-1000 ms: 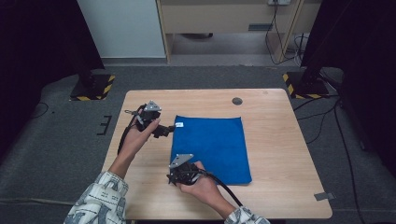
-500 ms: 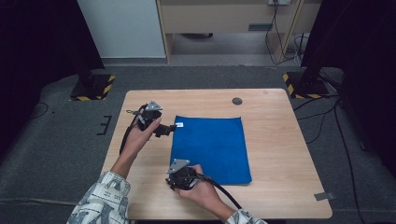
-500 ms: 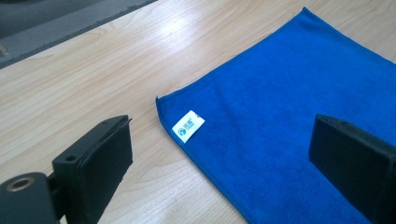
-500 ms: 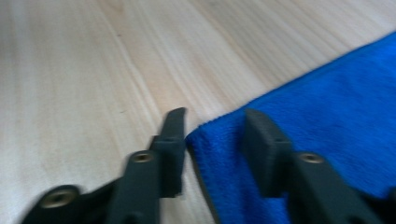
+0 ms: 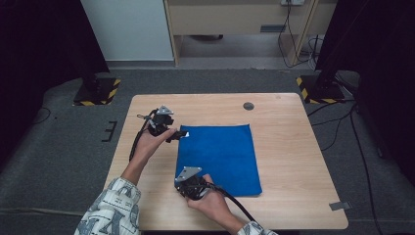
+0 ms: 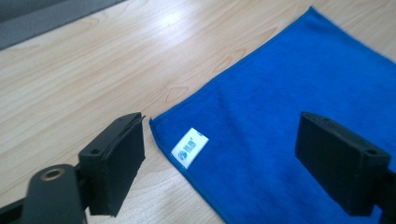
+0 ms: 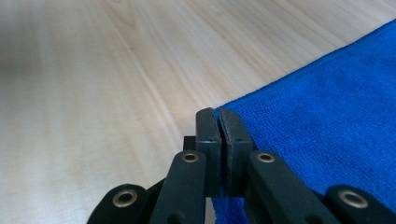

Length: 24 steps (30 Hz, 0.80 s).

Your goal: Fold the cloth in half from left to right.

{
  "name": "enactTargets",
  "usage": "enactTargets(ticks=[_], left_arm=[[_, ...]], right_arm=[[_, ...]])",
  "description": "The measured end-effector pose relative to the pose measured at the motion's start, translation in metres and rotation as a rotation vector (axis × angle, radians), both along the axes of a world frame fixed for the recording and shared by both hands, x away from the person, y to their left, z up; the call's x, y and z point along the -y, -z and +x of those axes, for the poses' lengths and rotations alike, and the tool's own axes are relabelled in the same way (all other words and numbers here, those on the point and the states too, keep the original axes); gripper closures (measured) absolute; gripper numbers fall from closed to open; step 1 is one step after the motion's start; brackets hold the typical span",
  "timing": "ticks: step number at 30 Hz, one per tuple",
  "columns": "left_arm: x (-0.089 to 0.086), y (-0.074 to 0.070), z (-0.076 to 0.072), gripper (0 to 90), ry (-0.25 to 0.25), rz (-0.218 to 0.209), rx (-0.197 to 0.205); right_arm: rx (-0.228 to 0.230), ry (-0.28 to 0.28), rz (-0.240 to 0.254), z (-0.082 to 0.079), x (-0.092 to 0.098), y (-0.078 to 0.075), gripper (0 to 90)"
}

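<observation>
A blue cloth [image 5: 218, 157] lies flat on the wooden table [image 5: 293, 147].

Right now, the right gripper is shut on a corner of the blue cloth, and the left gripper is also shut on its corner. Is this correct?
Not quite. The right gripper is shut on the blue cloth, but the left gripper is open: its jaws straddle the labelled corner, as the left gripper view shows.

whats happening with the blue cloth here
A person works a blue cloth lying flat on a wooden table with two handheld grippers. The right gripper has just closed on the cloth's near-left corner, with the edge pinched between its jaws. The left gripper is at the far-left corner by the white label; its jaws have been closing but stand open around that corner without gripping.
</observation>
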<state>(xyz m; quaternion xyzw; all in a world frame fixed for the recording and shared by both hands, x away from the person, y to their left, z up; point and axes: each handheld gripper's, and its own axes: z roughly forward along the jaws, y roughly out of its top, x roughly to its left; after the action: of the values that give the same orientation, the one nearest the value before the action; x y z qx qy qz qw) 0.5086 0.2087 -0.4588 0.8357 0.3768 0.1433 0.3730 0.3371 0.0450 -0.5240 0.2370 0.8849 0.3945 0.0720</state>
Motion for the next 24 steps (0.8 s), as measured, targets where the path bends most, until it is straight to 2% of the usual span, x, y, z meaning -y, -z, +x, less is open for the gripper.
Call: enactTargets(ticks=[2, 4, 6, 9, 10, 14, 16, 21, 24], left_arm=[[0.001, 0.01, 0.006, 21.2, 0.0, 0.045, -0.001], [-0.001, 0.015, 0.01, 24.8, -0.01, 0.047, -0.008], [-0.004, 0.022, 0.016, 33.0, -0.024, 0.052, 0.002], [-0.005, 0.029, 0.021, 38.9, -0.046, 0.049, 0.008], [-0.005, 0.033, 0.024, 41.3, -0.064, 0.055, 0.02], [-0.004, 0.037, 0.027, 48.4, -0.075, 0.056, 0.045], [-0.006, 0.043, 0.033, 49.6, -0.094, 0.029, 0.042], [-0.01, 0.056, 0.041, 49.8, -0.134, 0.007, 0.014], [-0.009, 0.061, 0.042, 48.2, -0.142, 0.022, 0.015]], right_arm=[[-0.001, -0.007, 0.01, -0.003, -0.001, -0.002, 87.9], [-0.004, -0.006, 0.023, -0.003, 0.0, -0.003, 87.9], [-0.005, 0.001, 0.032, -0.002, 0.0, -0.004, 87.9], [0.004, 0.0, 0.036, -0.003, 0.001, -0.007, 87.9], [0.007, -0.001, 0.036, -0.002, 0.001, -0.008, 87.9], [0.004, 0.002, 0.037, -0.002, 0.002, -0.007, 87.9], [0.0, 0.001, 0.039, -0.002, 0.0, -0.005, 87.9], [0.008, 0.007, 0.02, -0.003, -0.004, 0.001, 87.9], [0.002, 0.01, 0.036, -0.002, -0.003, 0.002, 87.9]])
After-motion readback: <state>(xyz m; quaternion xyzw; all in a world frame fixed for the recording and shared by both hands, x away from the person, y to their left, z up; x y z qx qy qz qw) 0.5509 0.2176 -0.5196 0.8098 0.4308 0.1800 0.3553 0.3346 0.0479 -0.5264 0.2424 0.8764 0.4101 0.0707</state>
